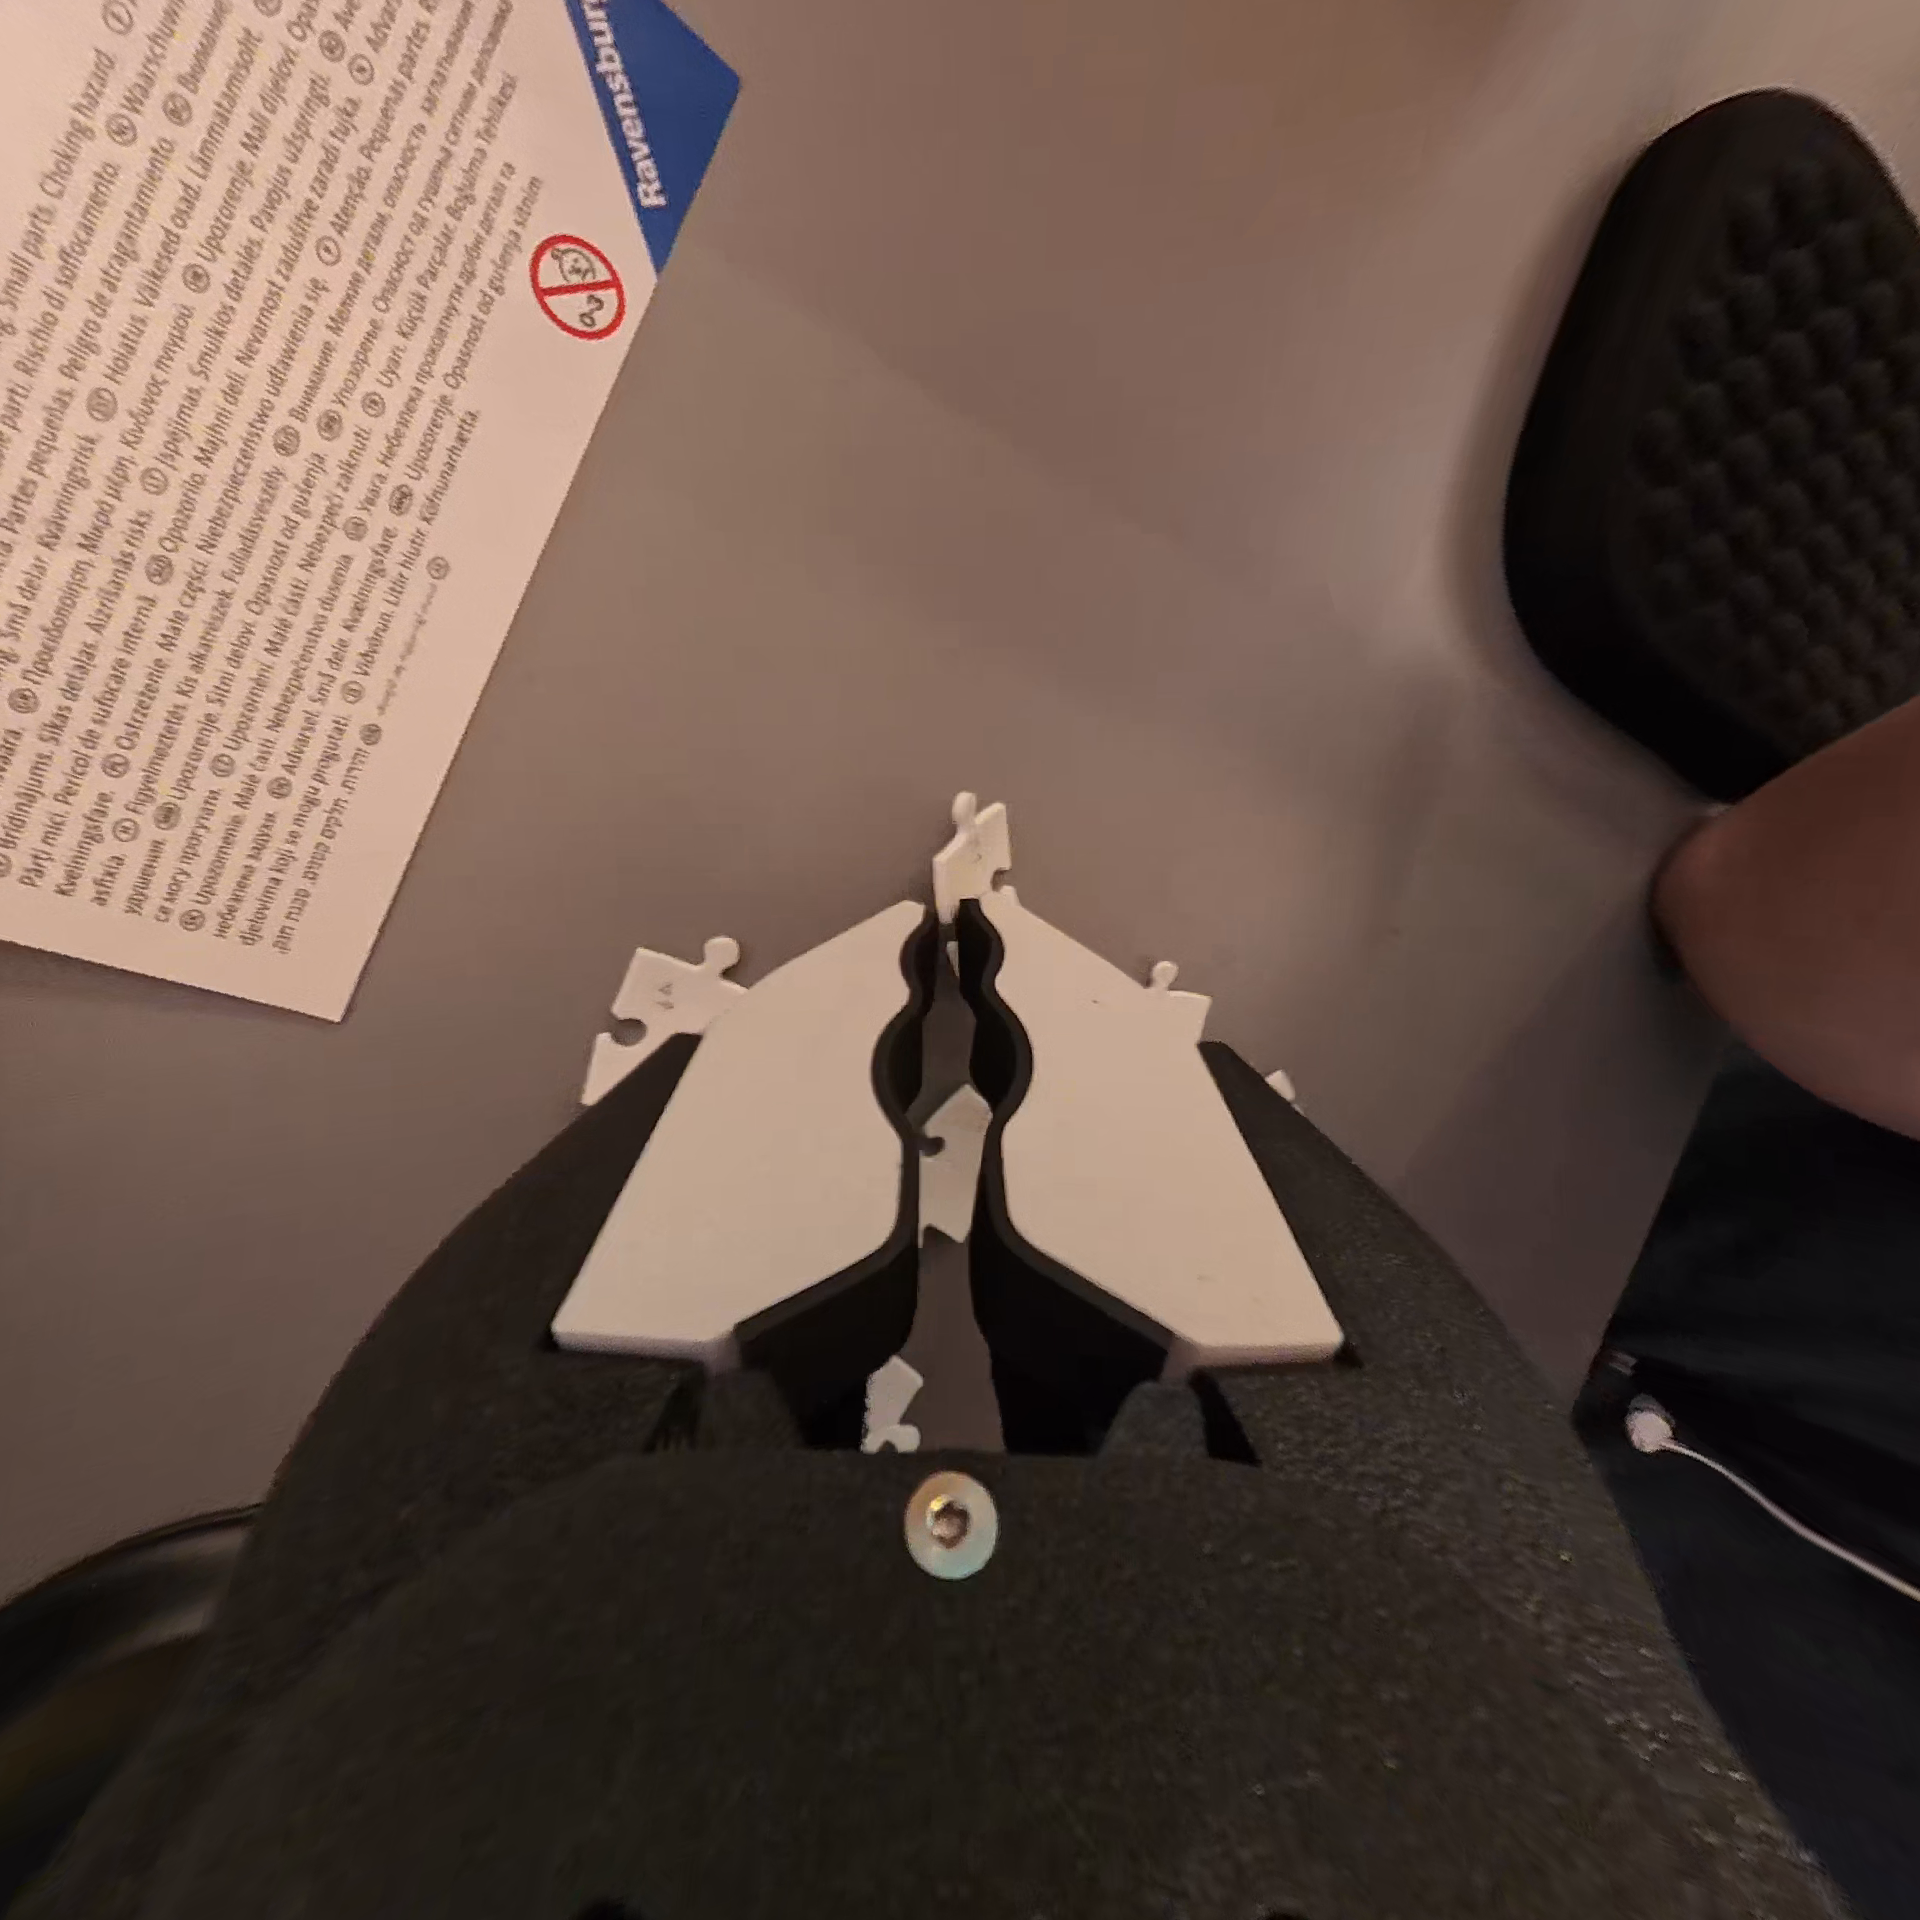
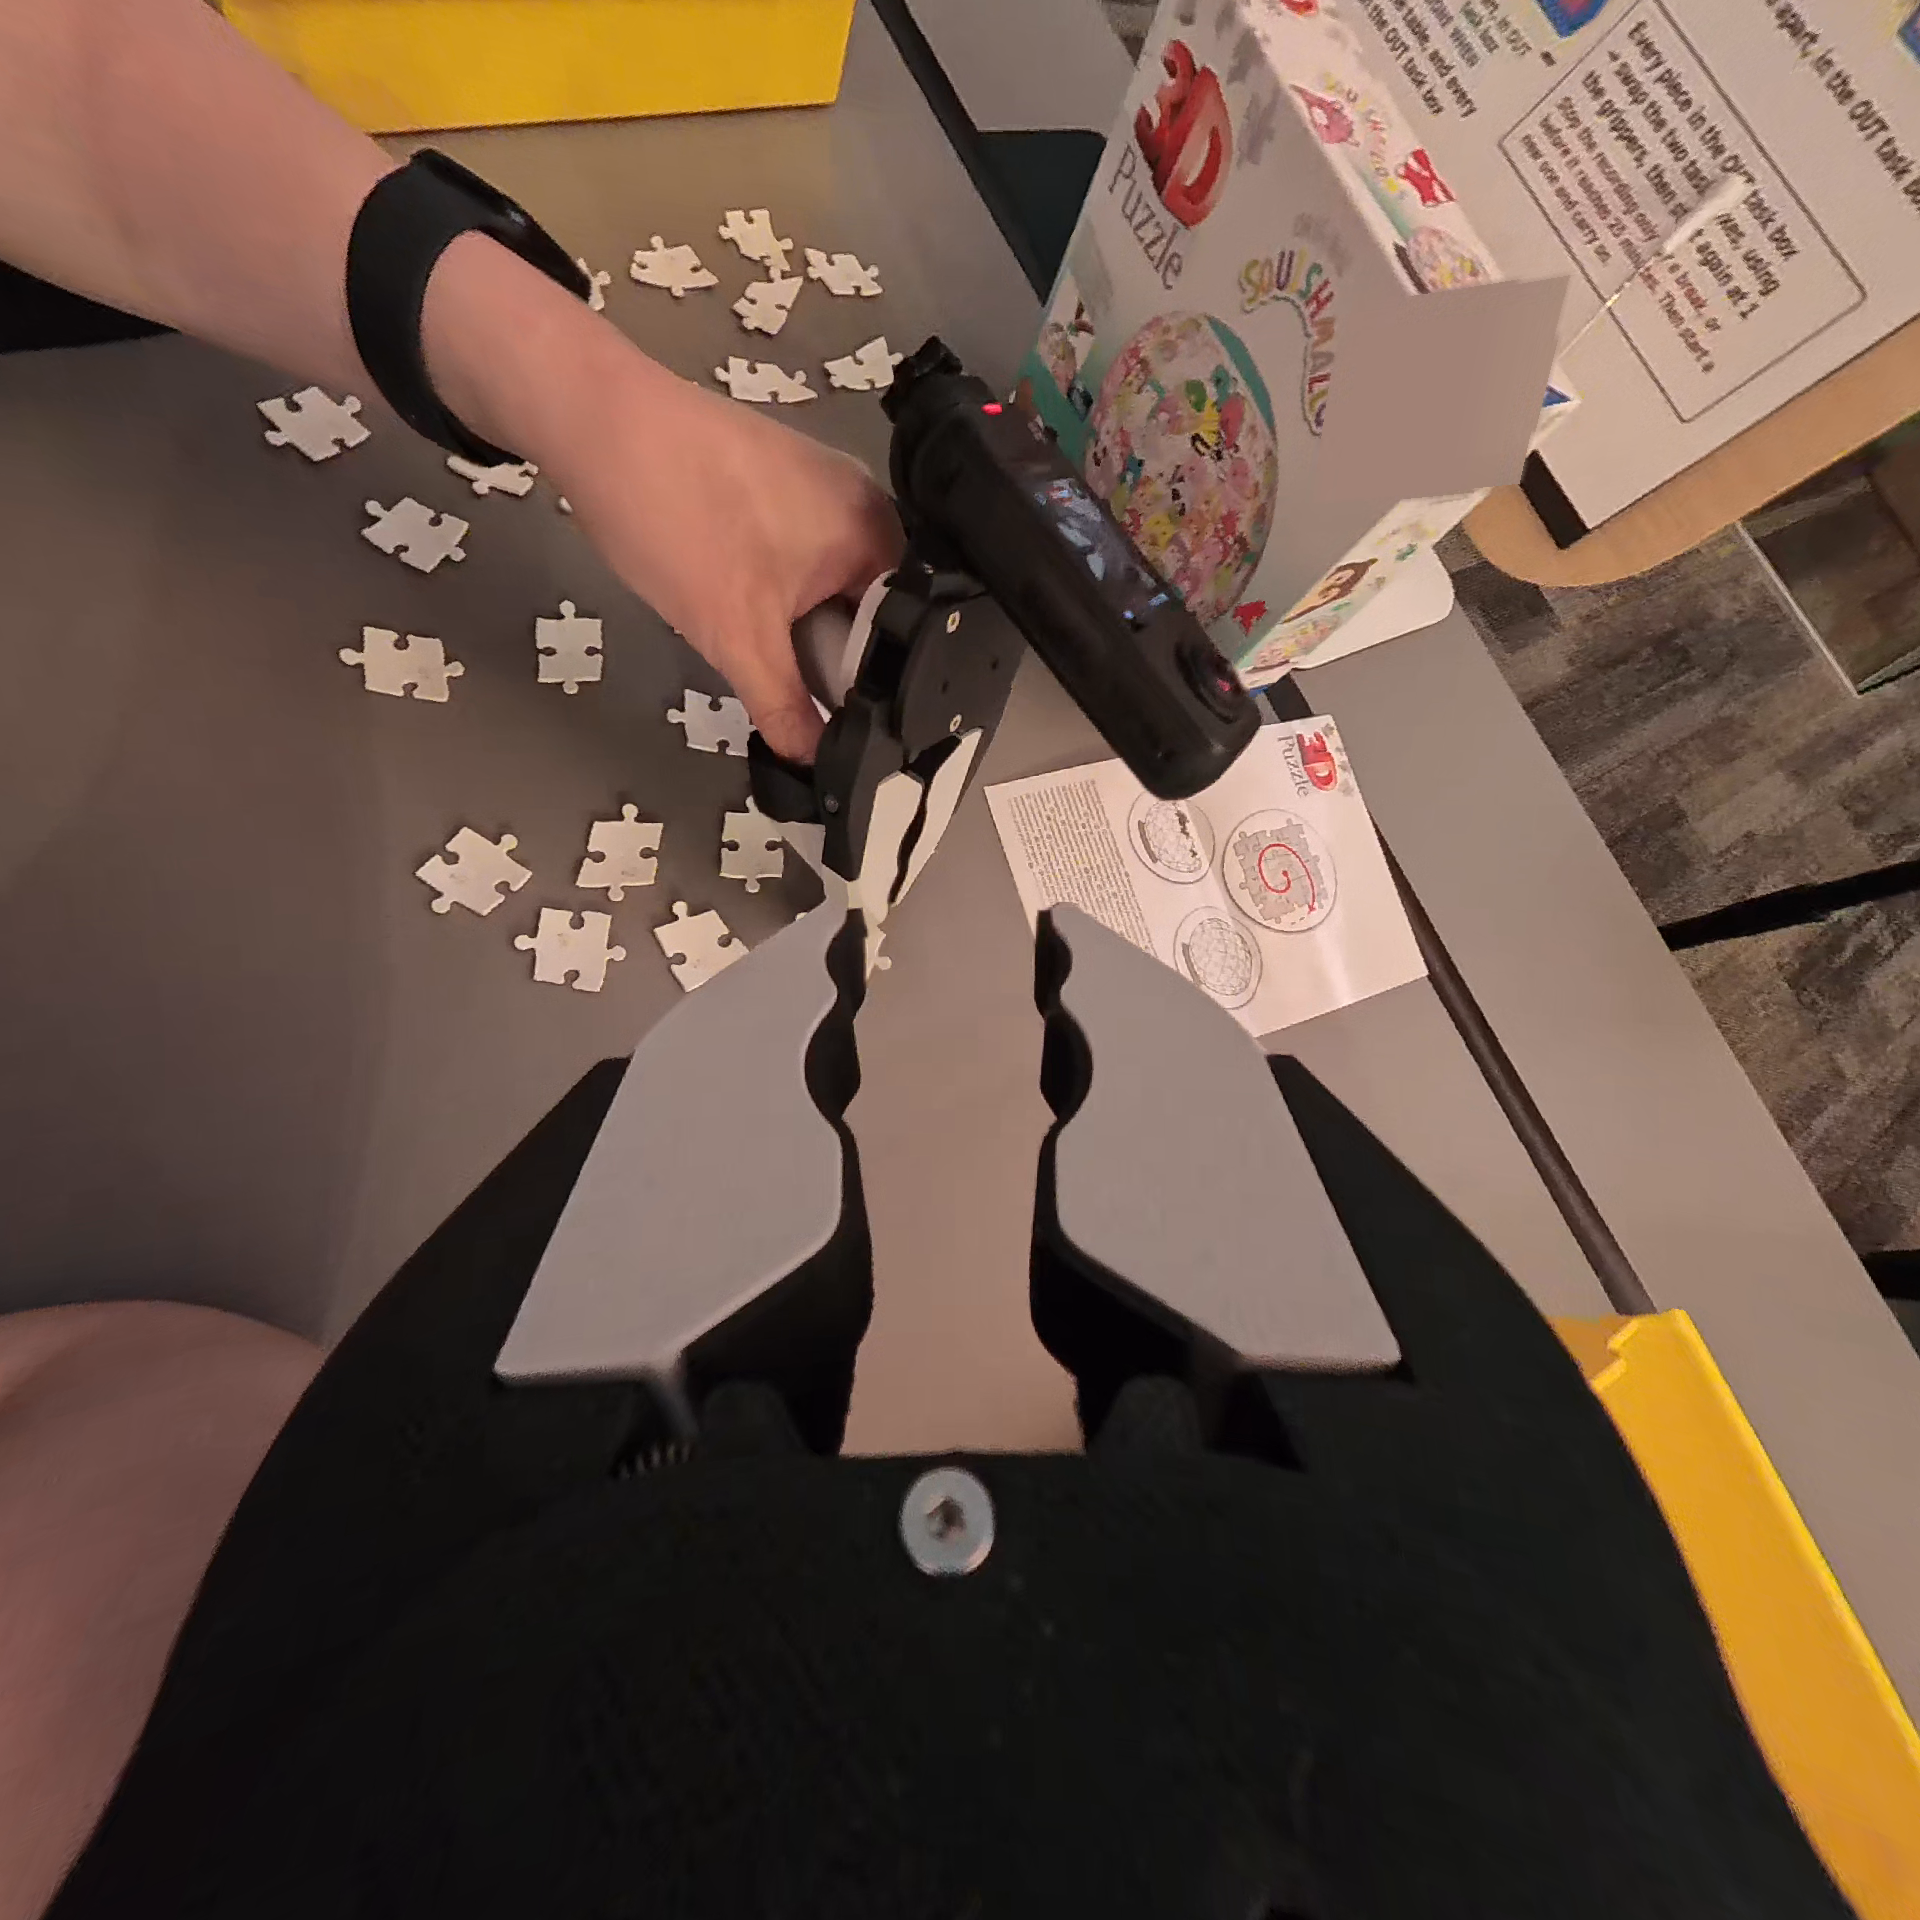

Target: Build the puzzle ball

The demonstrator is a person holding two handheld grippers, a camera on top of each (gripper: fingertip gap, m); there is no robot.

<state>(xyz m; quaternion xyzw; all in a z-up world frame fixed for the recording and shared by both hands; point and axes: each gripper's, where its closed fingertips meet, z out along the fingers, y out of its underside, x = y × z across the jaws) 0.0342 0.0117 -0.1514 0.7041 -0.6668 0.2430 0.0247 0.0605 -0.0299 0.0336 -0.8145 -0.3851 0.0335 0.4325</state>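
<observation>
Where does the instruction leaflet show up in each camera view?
Left wrist view: leaflet fills the upper left, on the grey table.
Right wrist view: leaflet lies right of centre, beyond the right claw.
Shared landmark: the left claw, shut on a puzzle piece.
</observation>
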